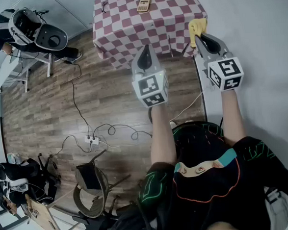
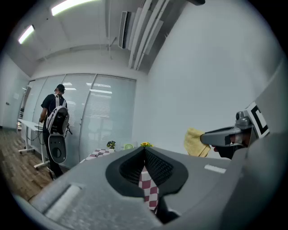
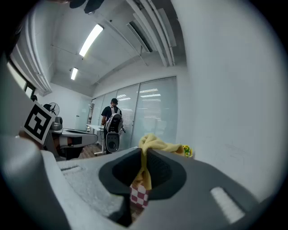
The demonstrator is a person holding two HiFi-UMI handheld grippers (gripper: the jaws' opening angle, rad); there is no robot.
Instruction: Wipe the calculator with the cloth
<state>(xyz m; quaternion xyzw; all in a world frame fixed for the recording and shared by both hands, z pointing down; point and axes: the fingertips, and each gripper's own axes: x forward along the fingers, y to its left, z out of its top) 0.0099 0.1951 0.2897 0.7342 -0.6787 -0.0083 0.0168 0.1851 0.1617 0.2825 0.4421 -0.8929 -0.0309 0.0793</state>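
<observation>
A tan calculator point(image 1: 143, 5) lies on the red-and-white checked table point(image 1: 128, 27) at the top of the head view, well ahead of both grippers. My right gripper point(image 1: 201, 37) is shut on a yellow cloth point(image 1: 195, 27), which bunches above the jaw tips point(image 3: 155, 144) and hangs down between them. From the left gripper's camera the same cloth point(image 2: 196, 142) shows at the right. My left gripper point(image 1: 146, 52) is shut with nothing in it, held near the table's front edge. Its closed jaws point(image 2: 144, 150) point over the checked table point(image 2: 147, 191).
Small plants point(image 2: 110, 144) stand at the table's far side. A person with a backpack point(image 2: 55, 121) stands by a white desk point(image 2: 29, 128) at the left. Cables and a power strip point(image 1: 91, 139) lie on the wooden floor, with a chair point(image 1: 92, 182) below. A white wall point(image 1: 255, 16) runs along the right.
</observation>
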